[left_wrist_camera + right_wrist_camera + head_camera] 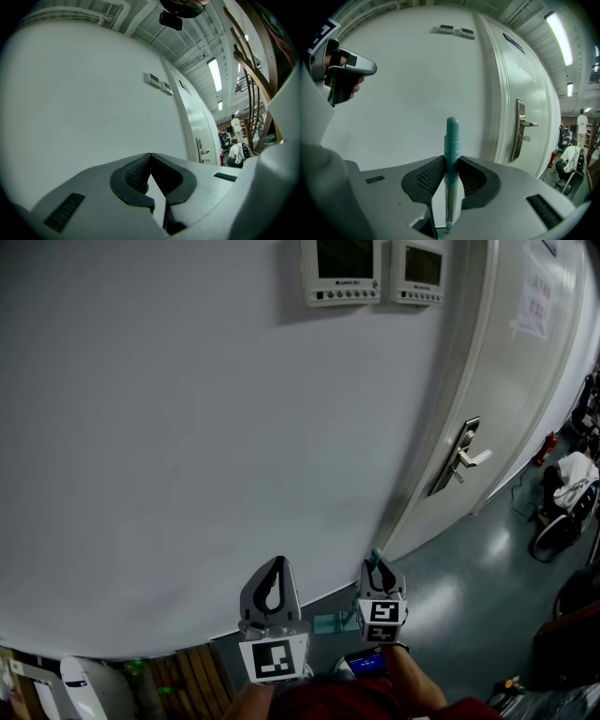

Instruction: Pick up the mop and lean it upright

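Closest in, the left gripper (277,564) has its jaws brought together at the tips with nothing between them; its own view shows only bare wall past the closed pads. Just beside it, the right gripper (451,161) is clamped on the mop handle (452,140). The pads press on the teal end cap, which stands upright and pokes above the jaws, while the chrome shaft drops away below them. In the head view that teal tip shows just above the jaws. The mop's head is out of every view, so where it sits on the floor cannot be told.

Beyond both grippers rises the plain white wall (234,427). Whether the handle top touches it cannot be told. Further right are the white door (502,371) with its lever handle (466,456), two control panels (375,270) high on the wall, and a glossy floor (469,587). A seated person (570,472) is well off down the corridor.

My judgement is that the lean is the step in hand. If the jaws let go before the cap rests on the wall, the mop may topple sideways. Smooth wall and shiny floor also invite the foot to slide out. A grip this high up gives little say over the unseen lower end.
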Demonstrator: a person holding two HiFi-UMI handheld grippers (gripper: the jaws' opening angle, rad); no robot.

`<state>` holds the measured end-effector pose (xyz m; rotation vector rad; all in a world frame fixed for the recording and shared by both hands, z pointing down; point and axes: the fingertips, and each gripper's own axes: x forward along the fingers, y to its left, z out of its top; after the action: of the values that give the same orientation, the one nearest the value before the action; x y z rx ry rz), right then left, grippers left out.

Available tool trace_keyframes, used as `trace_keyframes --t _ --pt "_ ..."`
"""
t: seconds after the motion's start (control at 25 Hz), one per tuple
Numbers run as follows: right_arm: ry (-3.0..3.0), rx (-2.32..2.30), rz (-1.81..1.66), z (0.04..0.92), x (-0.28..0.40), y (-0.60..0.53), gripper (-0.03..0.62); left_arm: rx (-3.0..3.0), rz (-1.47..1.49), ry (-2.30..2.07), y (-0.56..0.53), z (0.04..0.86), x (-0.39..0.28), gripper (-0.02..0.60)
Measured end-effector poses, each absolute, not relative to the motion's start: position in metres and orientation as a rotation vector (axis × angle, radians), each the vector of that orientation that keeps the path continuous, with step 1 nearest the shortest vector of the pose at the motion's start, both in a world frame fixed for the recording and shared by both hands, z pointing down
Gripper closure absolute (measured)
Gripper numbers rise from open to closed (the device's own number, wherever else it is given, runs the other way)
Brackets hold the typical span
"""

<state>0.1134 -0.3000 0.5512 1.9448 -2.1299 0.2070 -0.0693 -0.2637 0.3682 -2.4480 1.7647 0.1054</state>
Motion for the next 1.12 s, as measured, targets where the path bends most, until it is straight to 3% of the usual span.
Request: trace_keyframes --t 1.12 --pt "-2.094 1.956 0.318 0.562 0.115 -0.396 0.488 -2.443 0.100 1.784 -0.258 0.370 -0.074 0.568"
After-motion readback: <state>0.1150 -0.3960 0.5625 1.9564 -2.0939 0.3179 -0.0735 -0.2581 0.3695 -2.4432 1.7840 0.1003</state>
